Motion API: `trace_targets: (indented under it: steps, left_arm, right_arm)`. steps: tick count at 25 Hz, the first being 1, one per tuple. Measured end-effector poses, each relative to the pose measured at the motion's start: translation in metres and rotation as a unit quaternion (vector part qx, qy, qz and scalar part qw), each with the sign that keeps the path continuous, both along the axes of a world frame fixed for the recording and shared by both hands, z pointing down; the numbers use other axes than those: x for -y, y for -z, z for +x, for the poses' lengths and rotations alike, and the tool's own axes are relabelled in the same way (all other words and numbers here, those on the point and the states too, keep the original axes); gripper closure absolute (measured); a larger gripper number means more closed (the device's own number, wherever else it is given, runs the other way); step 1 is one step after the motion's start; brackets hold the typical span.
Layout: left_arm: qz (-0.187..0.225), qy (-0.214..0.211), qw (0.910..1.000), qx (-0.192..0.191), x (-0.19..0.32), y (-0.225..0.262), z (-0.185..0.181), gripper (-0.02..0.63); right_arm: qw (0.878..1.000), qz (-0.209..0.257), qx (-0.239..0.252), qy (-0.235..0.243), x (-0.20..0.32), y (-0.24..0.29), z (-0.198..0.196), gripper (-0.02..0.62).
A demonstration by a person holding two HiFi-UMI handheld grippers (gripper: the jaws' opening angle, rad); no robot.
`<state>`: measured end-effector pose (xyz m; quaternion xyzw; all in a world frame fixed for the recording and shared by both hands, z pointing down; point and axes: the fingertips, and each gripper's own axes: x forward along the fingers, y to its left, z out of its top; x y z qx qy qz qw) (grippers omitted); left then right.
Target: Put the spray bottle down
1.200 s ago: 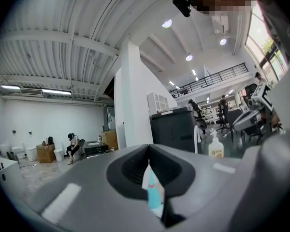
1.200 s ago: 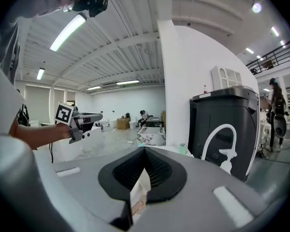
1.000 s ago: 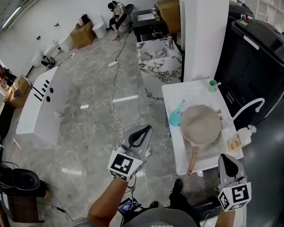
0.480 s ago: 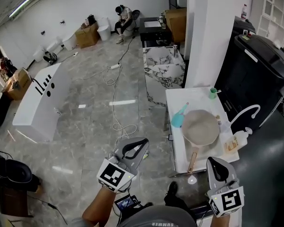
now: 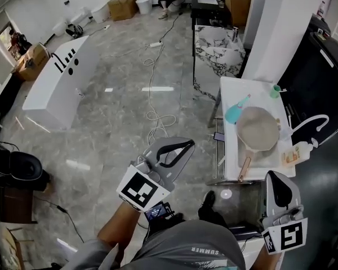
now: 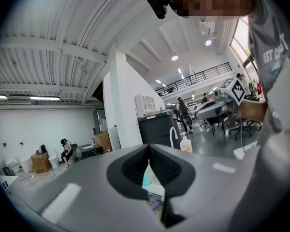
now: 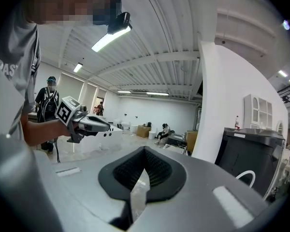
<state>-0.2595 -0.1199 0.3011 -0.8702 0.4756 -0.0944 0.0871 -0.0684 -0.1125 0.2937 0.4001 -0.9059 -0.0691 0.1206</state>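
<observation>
Spray bottle [image 5: 235, 113]: teal plastic, rounded body, thin pale nozzle. Set on table [image 5: 230, 157], well ahead of right claw [image 5: 276, 176], ahead and to the right of left claw [image 5: 189, 145]. Gripped by neither. Upright or tilted: not clear.

Left claw: smooth grey shell, black ribbed pads, marker cube at rear. Jaws pressed together at the tips, nothing between. Held level over the floor.

Right claw: same make. Jaws closed tip to tip, empty. Near the table's close edge.

Table: white, flat, rectangular, ahead of right claw.

Pan [image 5: 258, 129]: round, matt beige, straight wooden handle pointing back toward right claw. Just beside the spray bottle.

Soap bottle [image 5: 302, 149]: white plastic, pump top, ahead and right of right claw.

Tap [image 5: 311, 125]: thin white arch, beyond the soap bottle.

Cup [image 5: 275, 90]: small, green, at the table's far end.

Marble block [image 5: 213, 48]: white with black veins, far ahead of left claw.

Cable [image 5: 158, 117]: pale, looped, on glossy grey stone floor ahead of left claw.

Counter [image 5: 56, 89]: long, white, far left of left claw.
</observation>
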Motion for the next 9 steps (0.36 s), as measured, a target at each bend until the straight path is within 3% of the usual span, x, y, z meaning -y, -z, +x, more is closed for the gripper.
trace_targets:
  steps: [9]
  left_arm:
    - [0.009, 0.013, 0.9999, -0.005, -0.022, 0.003, -0.025, 0.606]
  right_arm:
    - [1.0, 0.001, -0.011, 0.01, -0.019, 0.004, -0.021, 0.597]
